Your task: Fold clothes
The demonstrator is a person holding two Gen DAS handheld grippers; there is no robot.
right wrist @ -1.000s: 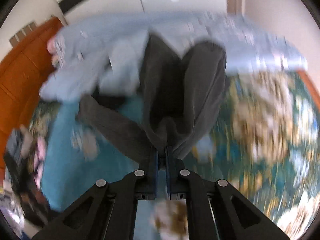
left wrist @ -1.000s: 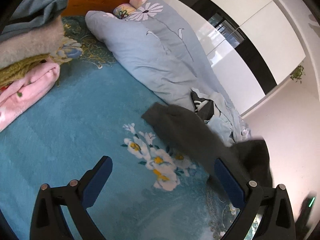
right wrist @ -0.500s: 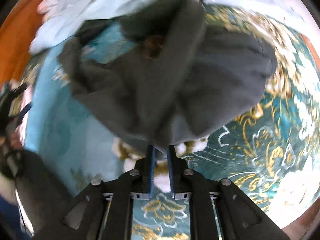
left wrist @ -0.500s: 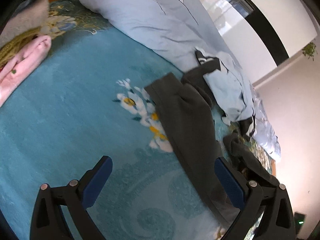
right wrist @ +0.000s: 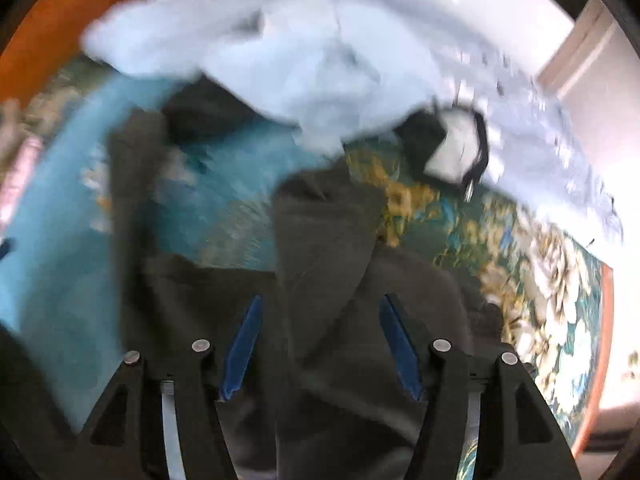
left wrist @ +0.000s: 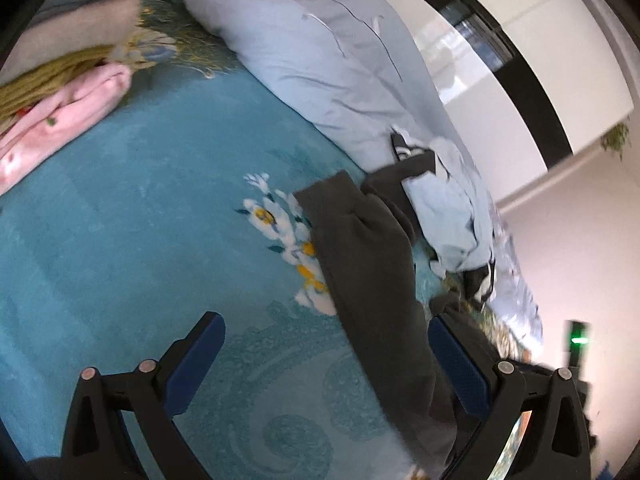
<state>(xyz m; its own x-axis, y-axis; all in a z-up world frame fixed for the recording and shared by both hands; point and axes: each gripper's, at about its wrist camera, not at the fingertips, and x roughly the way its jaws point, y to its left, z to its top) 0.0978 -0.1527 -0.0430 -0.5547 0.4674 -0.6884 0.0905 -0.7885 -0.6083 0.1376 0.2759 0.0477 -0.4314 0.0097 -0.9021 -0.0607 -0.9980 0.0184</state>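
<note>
Left view: the left claw [left wrist: 324, 360] hangs spread and empty over the bedspread [left wrist: 120, 240], the dark garment [left wrist: 372, 280] lying rumpled against its right finger. Right view: the right claw [right wrist: 320, 344], jaws apart, hovers directly above the garment [right wrist: 320, 260]. Judged step: laying it out; next, flattening calls for gripping its edges.

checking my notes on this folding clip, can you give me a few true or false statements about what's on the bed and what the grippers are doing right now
1. The dark grey garment lies on the teal bedspread. True.
2. The right gripper is shut on the garment. False: its jaws stand apart, with the dark cloth lying between and beneath them.
3. The left gripper is open and holds nothing. True.
4. The pink folded item sits on top of the stack of clothes. False: it is at the bottom, under olive and beige layers.
5. A light blue quilt lies bunched along the far side of the bed. True.
</note>
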